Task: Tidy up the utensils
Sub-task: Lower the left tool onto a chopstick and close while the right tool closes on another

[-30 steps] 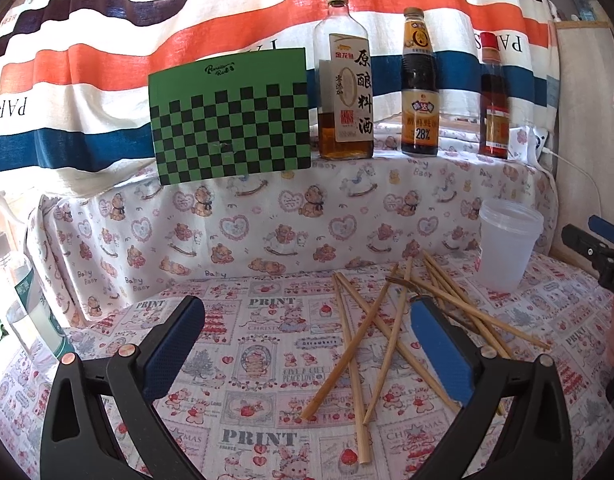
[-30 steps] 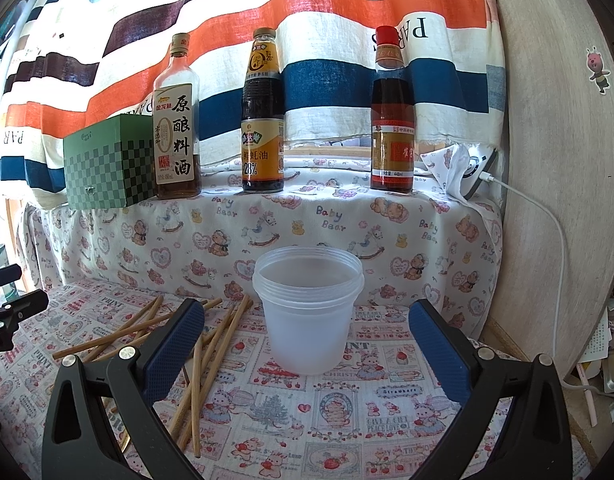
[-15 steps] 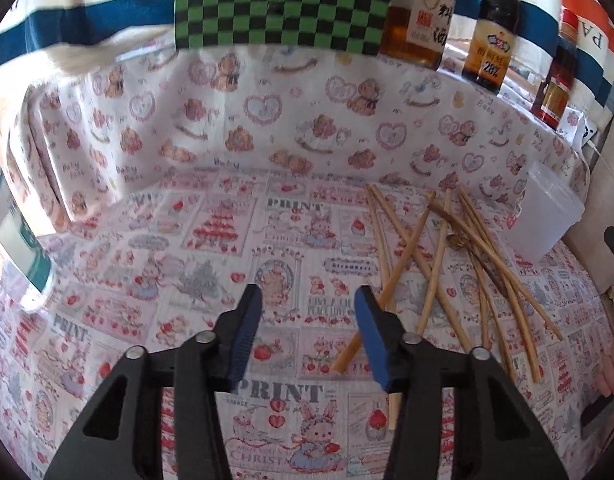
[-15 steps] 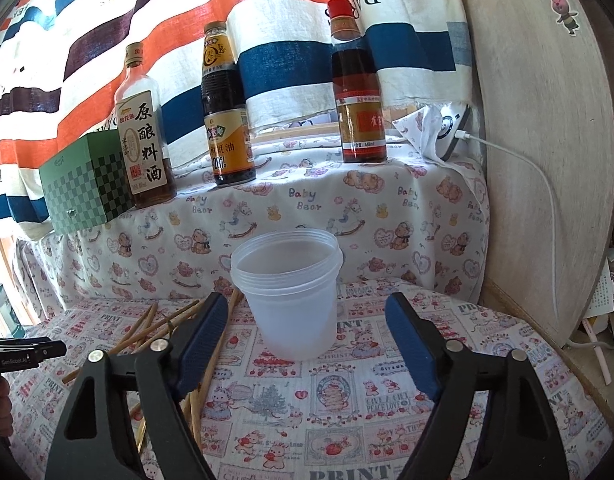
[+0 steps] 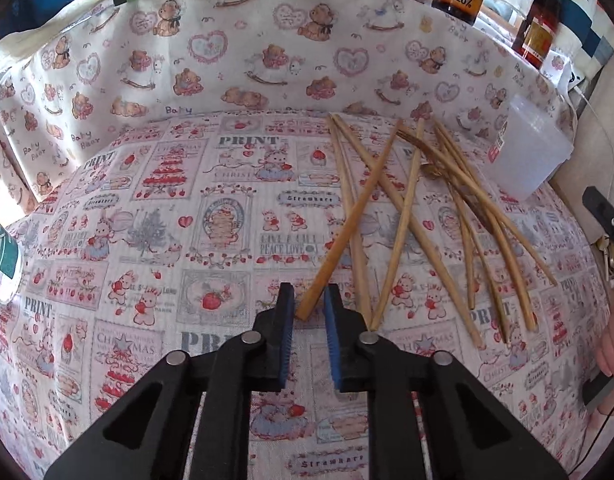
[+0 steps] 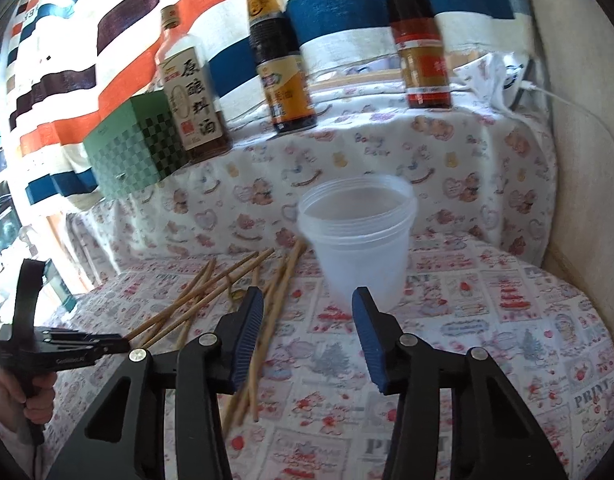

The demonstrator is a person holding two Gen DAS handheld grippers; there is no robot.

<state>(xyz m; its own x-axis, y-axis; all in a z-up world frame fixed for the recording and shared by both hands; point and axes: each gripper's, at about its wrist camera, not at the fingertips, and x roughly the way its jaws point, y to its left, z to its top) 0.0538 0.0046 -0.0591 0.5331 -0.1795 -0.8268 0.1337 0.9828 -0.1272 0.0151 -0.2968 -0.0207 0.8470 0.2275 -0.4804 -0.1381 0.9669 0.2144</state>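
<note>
Left claw (image 5: 310,304): jaws closing around the near end of one tan wooden chopstick (image 5: 349,224); pads not visibly pressing it yet.
Right claw (image 6: 307,320): jaws closing, nothing between them.
Chopstick pile (image 5: 447,216): crossed on the printed tablecloth (image 5: 167,240).
Translucent plastic cup (image 6: 357,240): upright, just beside the pile.

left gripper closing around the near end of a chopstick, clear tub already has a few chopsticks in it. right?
Not quite. The clear tub is empty in the right wrist view; all the chopsticks lie on the tablecloth. The rest holds: the left gripper is closing around the near end of one chopstick.
</note>
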